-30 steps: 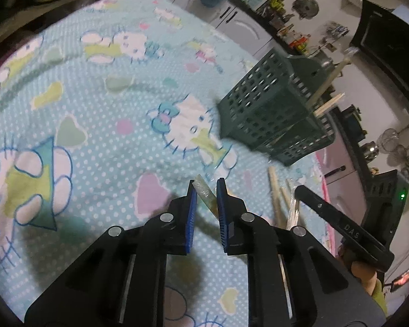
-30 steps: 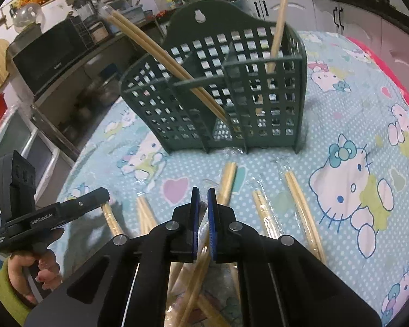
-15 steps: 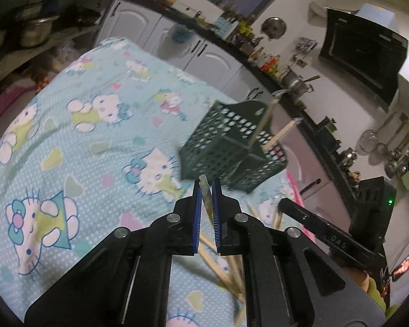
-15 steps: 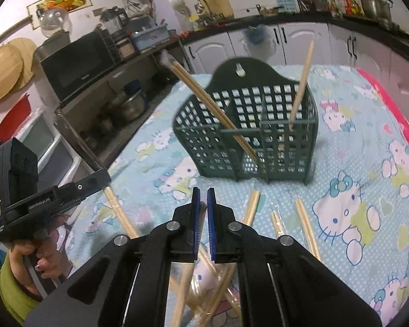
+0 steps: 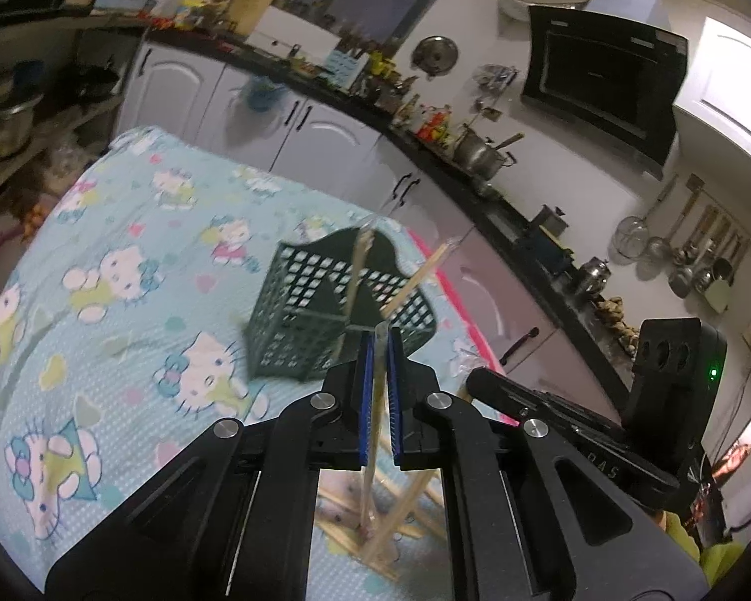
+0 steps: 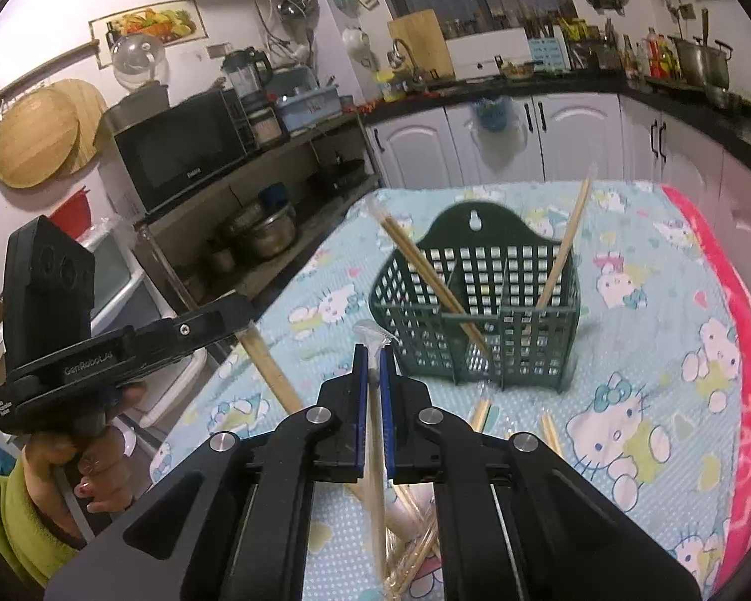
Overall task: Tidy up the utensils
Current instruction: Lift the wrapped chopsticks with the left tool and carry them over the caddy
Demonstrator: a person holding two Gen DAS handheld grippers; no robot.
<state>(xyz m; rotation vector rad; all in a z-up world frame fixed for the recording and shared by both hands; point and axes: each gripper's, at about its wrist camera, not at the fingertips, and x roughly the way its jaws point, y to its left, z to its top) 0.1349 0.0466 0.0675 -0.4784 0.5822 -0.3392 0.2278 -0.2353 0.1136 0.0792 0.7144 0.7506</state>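
I've got both grippers up over the table; L gripper is clamped on a wrapped chopstick pair — blue pads tight on it, stick running down between the fingers, its lower end among the loose chopsticks on the cloth near the table's near edge; R gripper is likewise pinched on a second wrapped pair, clear wrapper tip poking out past the pads, the rest hanging below toward a heap of wrapped pairs.

Green slotted basket stands upright on the Hello Kitty tablecloth, toward the far end of the table & nearer its pink-trimmed right edge; a divider splits it into two compartments; one pair leans left out of the left compartment, another stick leans right out of the right one — both poke above the rim. A few more sticks lie flat on the cloth just in front of the basket.

From R cam I see the left hand, green sleeve, wrapped round its handle at the table's left edge.
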